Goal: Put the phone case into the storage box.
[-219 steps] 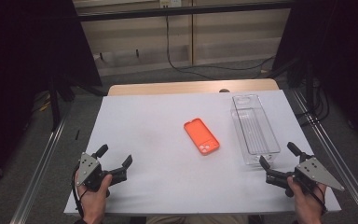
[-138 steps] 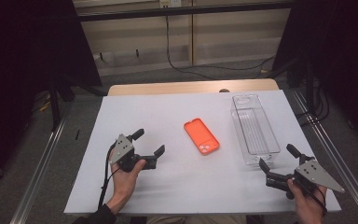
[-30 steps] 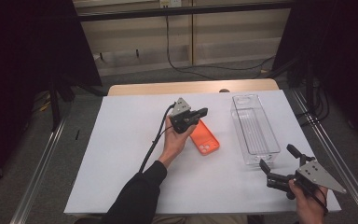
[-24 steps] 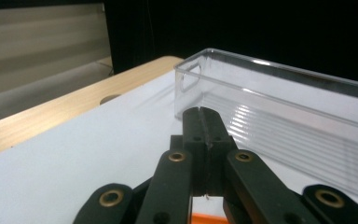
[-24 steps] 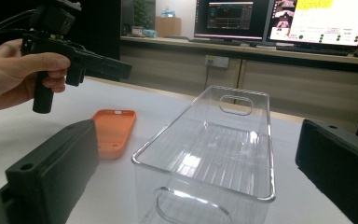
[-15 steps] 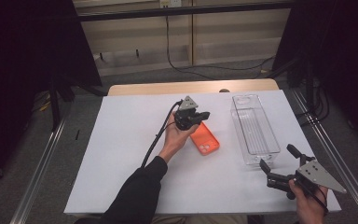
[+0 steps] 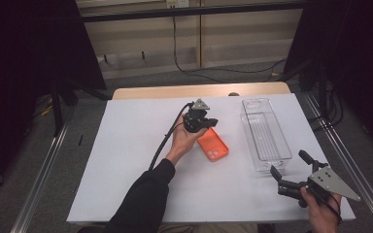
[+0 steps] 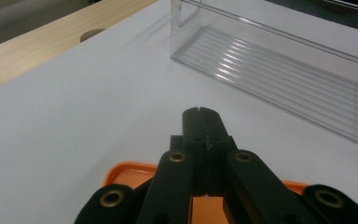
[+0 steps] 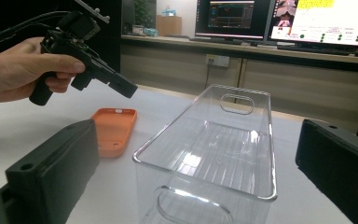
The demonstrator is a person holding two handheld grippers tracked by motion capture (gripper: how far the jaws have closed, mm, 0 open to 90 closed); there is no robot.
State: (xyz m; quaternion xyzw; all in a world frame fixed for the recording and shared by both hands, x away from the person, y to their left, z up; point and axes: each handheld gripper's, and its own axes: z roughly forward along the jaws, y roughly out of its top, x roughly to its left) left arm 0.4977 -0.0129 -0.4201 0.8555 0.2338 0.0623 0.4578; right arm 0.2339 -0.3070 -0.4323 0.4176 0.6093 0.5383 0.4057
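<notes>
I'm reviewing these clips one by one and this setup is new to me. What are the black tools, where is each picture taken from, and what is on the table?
A person holds a hand-operated two-jaw gripper in each hand; there is no robot arm. The high view looks down on a white table. The other two pictures come from cameras riding on each gripper, looking along its own black jaws. On the table lie an orange phone case and a clear plastic bin with nothing in it. The left gripper hangs just above the case's far end with its jaws shut and nothing between them, as the left gripper view shows. The right gripper waits near the table's right front corner, jaws open, pointing at the bin.
</notes>
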